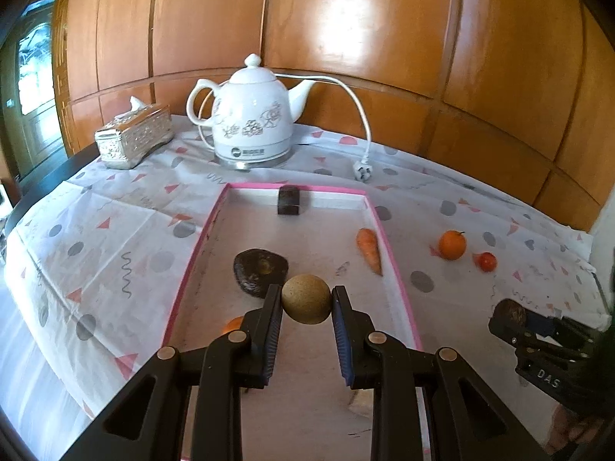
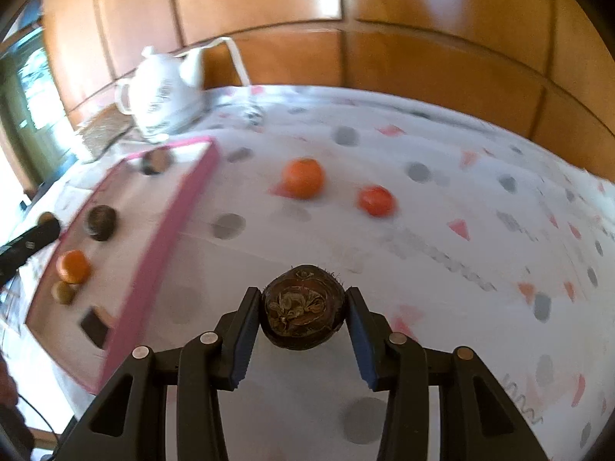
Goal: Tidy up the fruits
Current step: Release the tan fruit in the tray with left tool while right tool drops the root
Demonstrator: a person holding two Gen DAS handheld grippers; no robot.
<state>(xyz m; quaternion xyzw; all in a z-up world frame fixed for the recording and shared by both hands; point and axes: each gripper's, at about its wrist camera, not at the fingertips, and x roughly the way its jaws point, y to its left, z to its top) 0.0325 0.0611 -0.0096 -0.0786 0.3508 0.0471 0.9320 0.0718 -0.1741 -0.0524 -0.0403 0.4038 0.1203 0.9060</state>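
The left gripper (image 1: 306, 303) squeezes a tan round fruit (image 1: 306, 298) over the pink-rimmed tray (image 1: 388, 246). The right gripper (image 2: 303, 309) squeezes a dark brown fruit (image 2: 303, 309) beside it. Beyond the jaws, an orange (image 2: 303, 177) and a small red fruit (image 2: 376, 200) wait on the cloth. I think it is halfway done.

White letters "DAS" stand on the black body of the right gripper (image 1: 511, 317); the white ceramic kettle's (image 1: 251, 123) base logo is unreadable.

clear: tablecloth (image 2: 442, 230) right | blocked: kettle (image 1: 251, 115), tray rim (image 2: 180, 226)
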